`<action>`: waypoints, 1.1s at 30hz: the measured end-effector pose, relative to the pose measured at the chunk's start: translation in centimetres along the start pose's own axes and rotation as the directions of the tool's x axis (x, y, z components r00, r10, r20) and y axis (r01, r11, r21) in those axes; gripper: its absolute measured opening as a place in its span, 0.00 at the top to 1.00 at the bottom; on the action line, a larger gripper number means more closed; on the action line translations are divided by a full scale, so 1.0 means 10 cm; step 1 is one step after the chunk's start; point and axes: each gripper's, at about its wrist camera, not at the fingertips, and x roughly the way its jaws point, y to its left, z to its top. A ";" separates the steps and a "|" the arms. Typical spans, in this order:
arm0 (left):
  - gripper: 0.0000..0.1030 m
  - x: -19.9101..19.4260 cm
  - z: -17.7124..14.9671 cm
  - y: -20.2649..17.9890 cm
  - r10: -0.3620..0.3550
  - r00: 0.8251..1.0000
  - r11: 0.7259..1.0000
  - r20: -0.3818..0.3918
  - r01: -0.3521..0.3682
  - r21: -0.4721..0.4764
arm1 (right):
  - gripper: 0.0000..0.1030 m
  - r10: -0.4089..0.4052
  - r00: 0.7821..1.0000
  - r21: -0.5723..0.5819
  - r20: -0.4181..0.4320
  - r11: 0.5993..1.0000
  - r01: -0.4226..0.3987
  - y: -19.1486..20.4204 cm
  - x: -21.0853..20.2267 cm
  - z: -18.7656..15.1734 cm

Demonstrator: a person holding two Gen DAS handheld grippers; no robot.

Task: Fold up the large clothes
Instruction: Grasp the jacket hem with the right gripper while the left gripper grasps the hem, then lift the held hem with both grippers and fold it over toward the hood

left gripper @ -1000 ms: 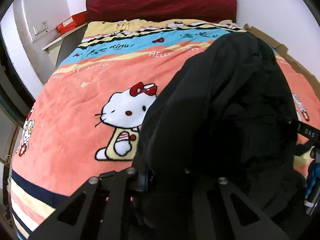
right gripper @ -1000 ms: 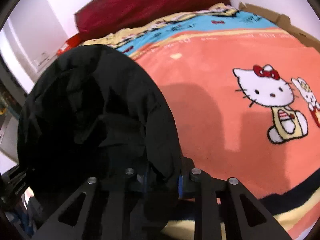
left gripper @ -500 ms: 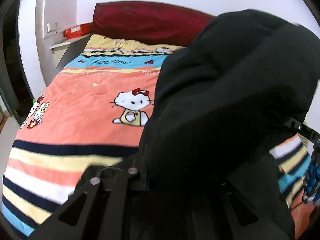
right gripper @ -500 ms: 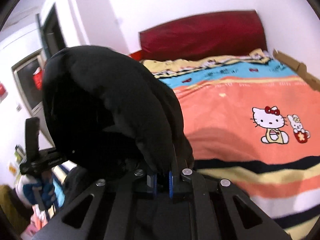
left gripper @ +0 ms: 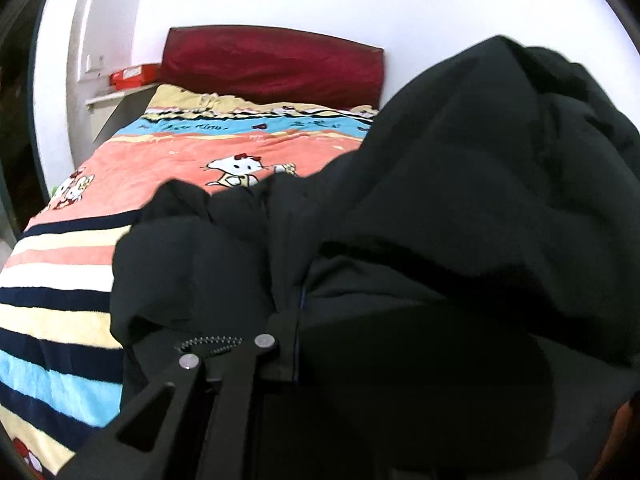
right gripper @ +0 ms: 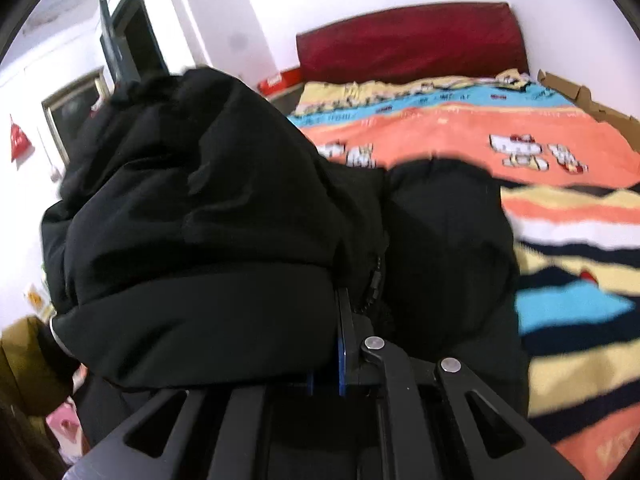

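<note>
Above the foot of the bed (left gripper: pixel 120 168), a bulky black jacket (left gripper: pixel 460 184) hangs bunched between both tongs.
Only the right view shows the doorway (right gripper: pixel 136 36) and cardboard (right gripper: pixel 580 96); the left alone shows the wall shelf (left gripper: pixel 116 96). Left tongs (left gripper: pixel 294 336) and right tongs (right gripper: pixel 340 344) are each pressed together on jacket fabric beside its zipper (left gripper: pixel 208 342).
</note>
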 end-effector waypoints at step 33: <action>0.65 0.21 -0.05 0.02 0.155 0.979 0.983 -0.129 -0.166 -0.080 | 0.73 -0.227 0.970 -0.171 -0.083 0.962 0.211 0.09 0.37 -0.06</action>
